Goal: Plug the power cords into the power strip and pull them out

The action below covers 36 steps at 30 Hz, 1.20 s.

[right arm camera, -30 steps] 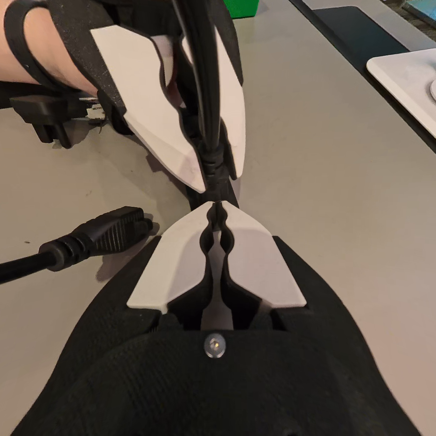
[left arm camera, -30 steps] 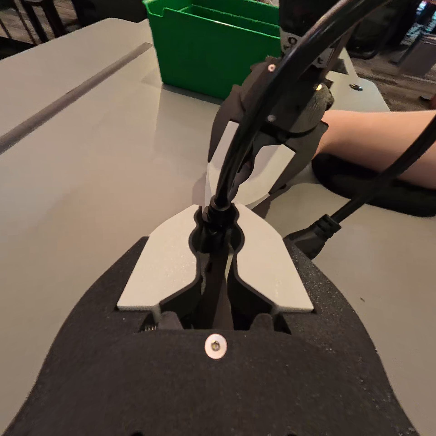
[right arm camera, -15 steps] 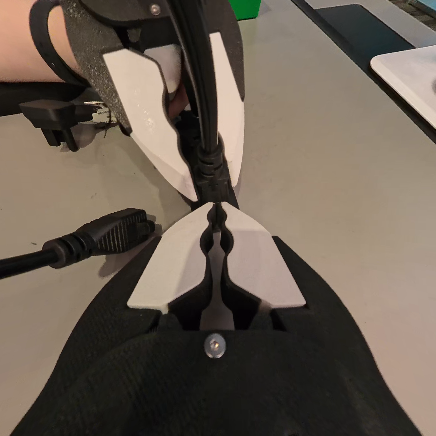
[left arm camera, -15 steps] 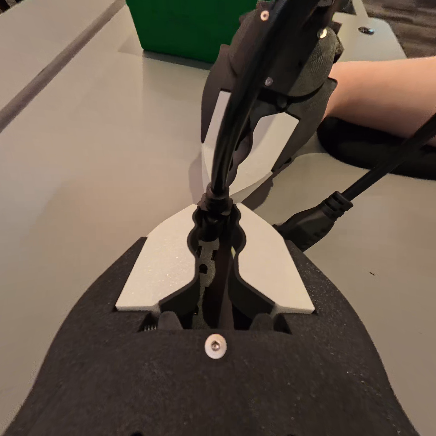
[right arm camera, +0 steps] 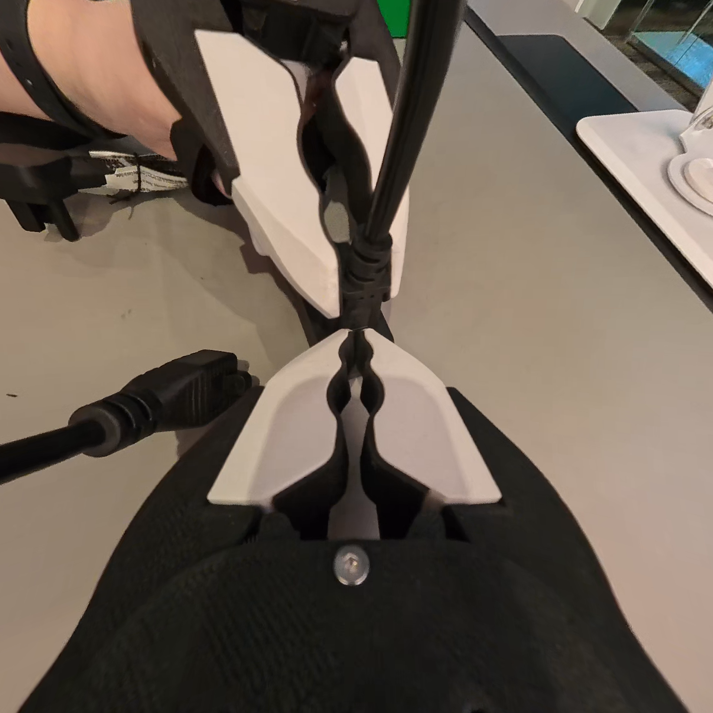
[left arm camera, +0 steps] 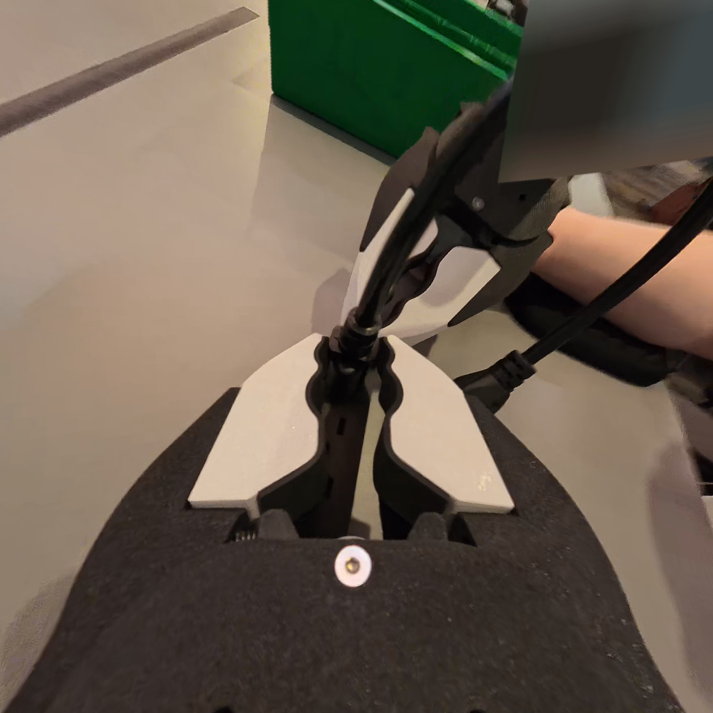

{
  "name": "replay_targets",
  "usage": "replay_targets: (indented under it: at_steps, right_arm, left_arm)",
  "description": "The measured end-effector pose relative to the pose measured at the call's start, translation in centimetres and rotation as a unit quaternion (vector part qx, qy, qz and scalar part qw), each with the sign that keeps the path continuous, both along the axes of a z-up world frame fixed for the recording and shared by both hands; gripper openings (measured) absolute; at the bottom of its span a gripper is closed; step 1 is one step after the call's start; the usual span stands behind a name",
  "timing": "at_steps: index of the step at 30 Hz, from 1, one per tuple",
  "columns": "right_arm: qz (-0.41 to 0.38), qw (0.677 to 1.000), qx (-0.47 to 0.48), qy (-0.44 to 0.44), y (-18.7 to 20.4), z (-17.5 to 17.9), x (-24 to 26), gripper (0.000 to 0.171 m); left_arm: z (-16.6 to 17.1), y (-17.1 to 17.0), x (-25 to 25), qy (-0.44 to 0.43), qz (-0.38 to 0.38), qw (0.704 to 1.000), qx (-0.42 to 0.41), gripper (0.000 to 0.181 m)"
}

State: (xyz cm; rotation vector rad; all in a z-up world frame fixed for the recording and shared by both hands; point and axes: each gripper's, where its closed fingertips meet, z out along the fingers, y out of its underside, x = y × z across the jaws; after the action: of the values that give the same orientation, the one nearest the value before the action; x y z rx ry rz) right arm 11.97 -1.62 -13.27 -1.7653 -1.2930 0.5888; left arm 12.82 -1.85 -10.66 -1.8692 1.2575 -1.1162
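A black power cord (right arm camera: 413, 115) ends in a ribbed black plug (right arm camera: 366, 270). My left gripper (left arm camera: 353, 345) is shut on the plug's ribbed neck (left arm camera: 355, 335). My right gripper (right arm camera: 357, 335) faces it tip to tip and is shut on the plug's thin end. Each gripper shows in the other's view: the right one (left arm camera: 380, 324) and the left one (right arm camera: 360, 308). A dark slotted piece (left arm camera: 341, 443) shows between my left fingers; I cannot tell what it is. A second black cord connector (right arm camera: 185, 389) lies loose on the table, also seen in the left wrist view (left arm camera: 497, 378).
A green bin (left arm camera: 378, 65) stands at the back of the grey table (left arm camera: 135, 270). A black three-pin plug (right arm camera: 34, 193) with a white tag (right arm camera: 142, 177) lies at the left. A white tray (right arm camera: 636, 154) and a dark mat (right arm camera: 559, 77) sit at the right. A person's forearm (left arm camera: 617, 277) rests on the table. Less than 4 cm separates the two grippers' tips.
Both grippers kept their hold on the plug. The left gripper has turned, so the right gripper sits farther right in its view. The cord now leans right in the right wrist view.
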Motion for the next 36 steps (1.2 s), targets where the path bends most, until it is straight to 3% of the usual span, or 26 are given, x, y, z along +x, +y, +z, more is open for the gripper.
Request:
replay_targets:
  at_steps: [3, 9, 14, 18, 23, 26, 36]
  right_arm:
    - [0.004, 1.0, 0.002, -0.003, -0.1, -0.1, 0.0, 0.003]
    - [0.005, 1.0, -0.01, -0.001, -0.2, -0.2, -0.2, 0.005]
    - [0.004, 1.0, -0.015, 0.002, -0.3, -0.2, -0.2, 0.005]
    - [0.002, 1.0, -0.016, 0.002, -0.3, -0.2, -0.2, 0.004]
    - [-0.003, 1.0, -0.02, 0.005, -0.3, -0.2, -0.2, 0.003]
    - [-0.005, 1.0, -0.019, 0.006, -0.2, -0.1, -0.3, 0.003]
    - [-0.01, 1.0, -0.01, 0.017, 0.2, 0.2, -0.3, 0.004]
  left_arm:
    - [0.3, -0.1, 0.0, -0.018, -0.01, 0.999, -0.031, 0.024]
    - [0.0, -0.5, -0.2, 0.013, -0.049, 0.994, 0.1, 0.024]
    - [-1.0, -0.1, -0.4, 0.072, -0.047, 0.962, 0.259, 0.028]
    - [-1.2, -0.2, -0.2, 0.06, -0.055, 0.981, 0.176, 0.026]
    - [-1.2, -0.2, -0.2, 0.066, -0.046, 0.98, 0.183, 0.026]
    - [-1.0, -0.1, -0.2, 0.05, -0.037, 0.992, 0.106, 0.024]
    - [-0.5, 0.7, -0.1, 0.03, -0.022, 0.999, 0.024, 0.023]
